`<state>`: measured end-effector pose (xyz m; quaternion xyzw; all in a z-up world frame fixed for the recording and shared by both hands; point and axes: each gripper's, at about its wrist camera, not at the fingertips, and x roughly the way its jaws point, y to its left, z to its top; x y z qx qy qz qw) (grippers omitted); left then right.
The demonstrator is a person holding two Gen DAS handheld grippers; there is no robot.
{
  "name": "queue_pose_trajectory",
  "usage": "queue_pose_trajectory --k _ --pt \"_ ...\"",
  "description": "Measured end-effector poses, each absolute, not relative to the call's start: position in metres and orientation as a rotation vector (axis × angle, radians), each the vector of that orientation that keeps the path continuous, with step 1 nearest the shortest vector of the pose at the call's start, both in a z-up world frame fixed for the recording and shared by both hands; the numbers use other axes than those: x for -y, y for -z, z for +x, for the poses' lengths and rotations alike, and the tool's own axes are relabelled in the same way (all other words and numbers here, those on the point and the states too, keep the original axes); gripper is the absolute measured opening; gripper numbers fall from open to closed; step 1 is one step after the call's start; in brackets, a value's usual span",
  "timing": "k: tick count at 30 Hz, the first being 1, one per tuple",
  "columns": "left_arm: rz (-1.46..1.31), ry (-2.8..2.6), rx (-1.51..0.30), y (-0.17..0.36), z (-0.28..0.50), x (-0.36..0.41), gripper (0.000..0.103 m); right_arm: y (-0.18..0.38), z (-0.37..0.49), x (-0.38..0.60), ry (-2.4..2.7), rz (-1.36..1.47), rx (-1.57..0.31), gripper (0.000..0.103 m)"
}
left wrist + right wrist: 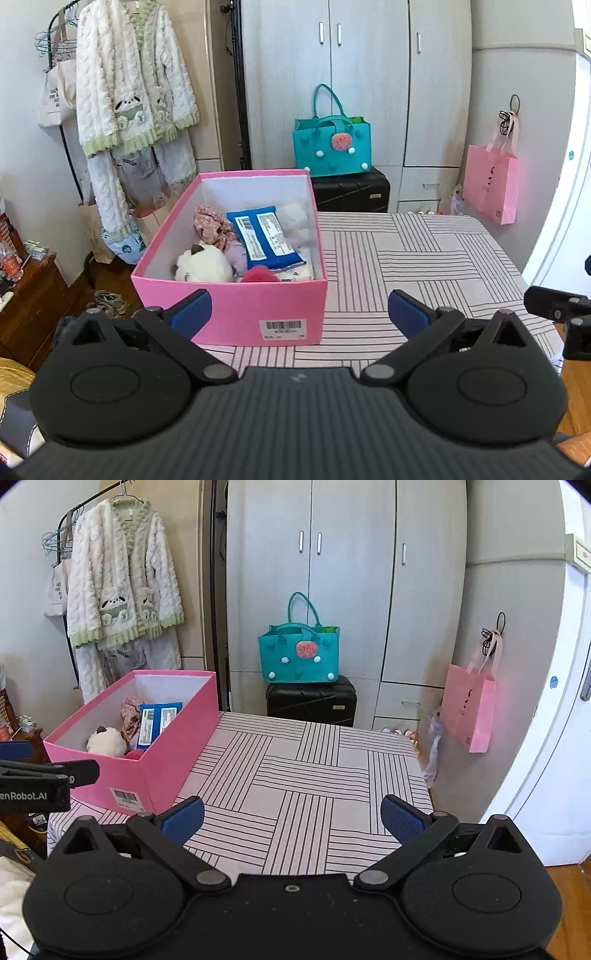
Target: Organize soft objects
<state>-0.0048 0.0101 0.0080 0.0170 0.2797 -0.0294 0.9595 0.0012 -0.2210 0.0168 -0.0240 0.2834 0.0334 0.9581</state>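
The left gripper [299, 314] hangs just in front of the pink box [236, 314], its blue-padded fingers [192, 310] spread wide with nothing between them; the right gripper [291, 818] hovers over the bare striped cloth of the desk [314, 775], fingers [400, 818] likewise wide apart and empty; the box stands open on the left part of the desk, a white barcode sticker [282, 328] on its near end, the print below the bars too small to read; inside lie the soft things, packed close together: a white plush toy [203, 264] with a dark ear at the near left, a floral pink scrunchie [212, 221] behind it, a blue packet [264, 236] with white printed labels lying tilted across the middle, its text not legible, a red-pink fluffy piece [258, 275] against the near wall, and pale soft items at the right side; in the right wrist view the body of the left gripper at the left edge bears white lettering reading "enRobot.AI" [24, 796], cut off at the frame; beyond the desk a teal felt bag [299, 655] with a watermelon patch sits on a black suitcase [312, 701] before a grey wardrobe [351, 572]; a pink paper bag [469, 709] hangs on the wall at the right, its dark marking unreadable; a fluffy white robe [122, 576] hangs on a rack at the left.
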Motion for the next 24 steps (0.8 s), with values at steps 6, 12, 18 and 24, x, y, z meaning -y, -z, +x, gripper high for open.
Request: queue_pose_trajectory --k 6,12,18,24 --pt "0.029 0.061 -0.595 -0.005 0.003 -0.010 0.103 -0.020 -0.005 0.223 -0.142 -0.005 -0.562 0.103" --pt "0.012 0.041 -0.581 -0.011 0.005 -0.011 0.103 -0.020 -0.004 0.222 -0.115 -0.002 -0.560 0.103" --pt "0.033 0.040 -0.572 -0.019 0.005 -0.015 0.103 -0.022 0.009 0.229 -0.147 0.033 -0.590 0.103" --pt "0.024 0.054 -0.602 -0.023 0.011 -0.021 0.103 -0.024 0.014 0.225 -0.148 0.024 -0.587 0.103"
